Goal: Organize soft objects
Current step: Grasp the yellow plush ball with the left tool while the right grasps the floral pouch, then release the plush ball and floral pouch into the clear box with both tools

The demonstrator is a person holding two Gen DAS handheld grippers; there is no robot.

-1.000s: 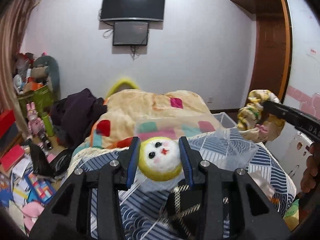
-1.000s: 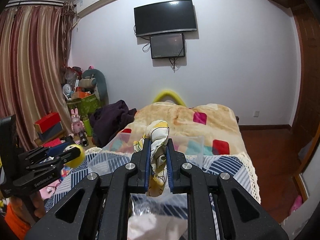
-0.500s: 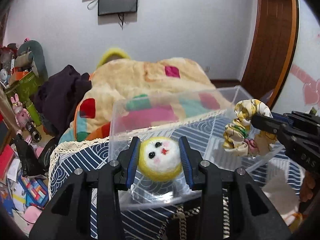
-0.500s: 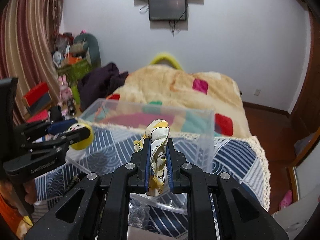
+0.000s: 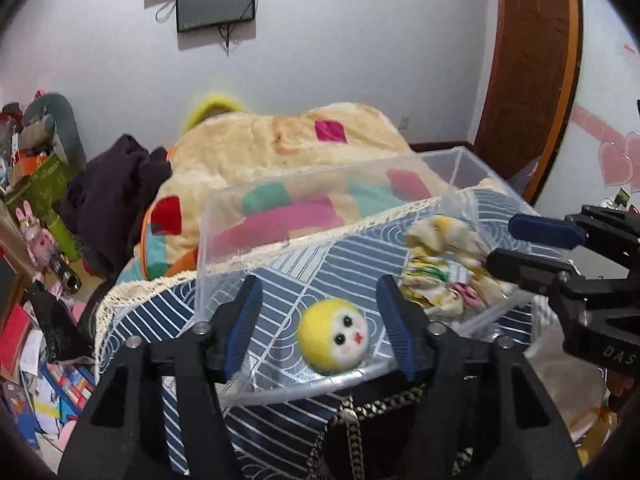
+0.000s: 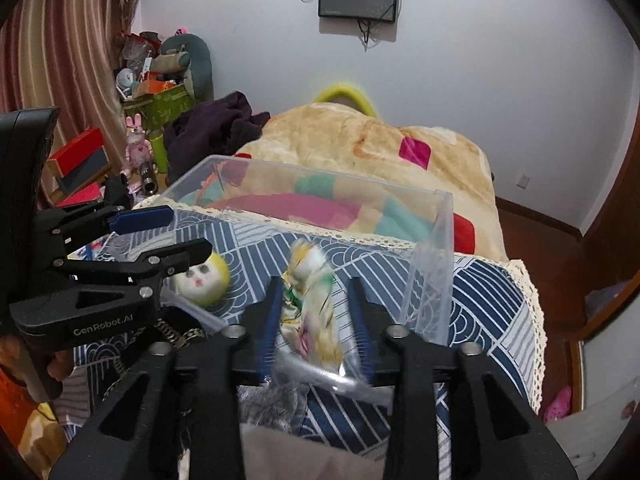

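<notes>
The left hand-held gripper [image 5: 320, 322] hangs over the near edge of a clear plastic bin [image 5: 280, 216], its blue-padded jaws spread wide and grasping nothing. Between and just beyond them, a round felt doll head [image 5: 334, 334] with a yellow hood, black eyes and a red mouth lies on the bin floor, apart from both pads. The right hand-held gripper [image 6: 316, 320] is likewise released, jaws parted on either side of a floral fabric scrunchie [image 6: 310, 300], which looks blurred in the right wrist view; whether it touches either pad cannot be told. In the left wrist view the scrunchie [image 5: 448, 268] rests inside the bin at its right end, well apart from the doll head, with the right hand-held gripper [image 5: 532, 248] just beside it. The bin sits on a blue and white patterned cloth [image 6: 488, 292] with a lace border, spread over the bed. Behind it lies a cream blanket [image 5: 280, 148] with coloured patches, and a dark purple garment [image 6: 216, 124] is heaped to its left. A black bag with a chain strap [image 5: 352, 432] sits in front of the bin.
</notes>
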